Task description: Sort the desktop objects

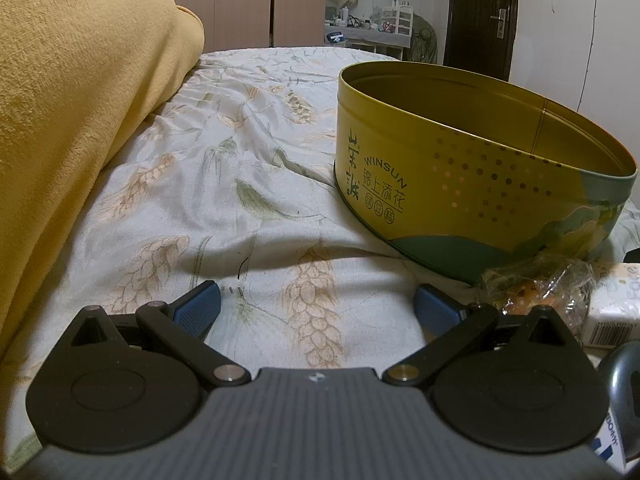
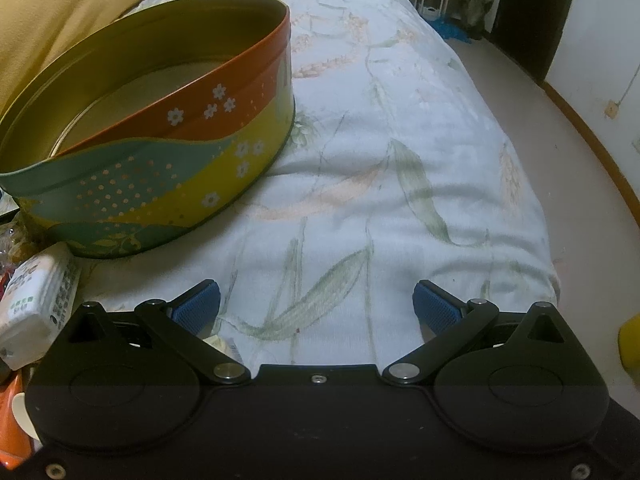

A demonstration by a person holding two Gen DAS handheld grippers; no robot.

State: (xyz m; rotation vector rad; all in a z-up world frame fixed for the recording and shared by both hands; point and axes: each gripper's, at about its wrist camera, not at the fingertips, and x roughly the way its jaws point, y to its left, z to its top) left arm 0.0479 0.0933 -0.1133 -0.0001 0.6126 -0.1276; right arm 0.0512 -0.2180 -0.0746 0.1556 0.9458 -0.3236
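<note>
Both tongs hover low over a bed with a wheat-print sheet, each spread wide and gripping nothing: the left tongs over bare sheet, the right tongs likewise. An open oval tin stands upright on the bed, far right of the left tongs and far left of the right ones; nothing shows inside it. Just near of the tin lie a crumpled clear wrapper and a white tissue pack, side by side. A yellow blanket is heaped along the bed's left.
</note>
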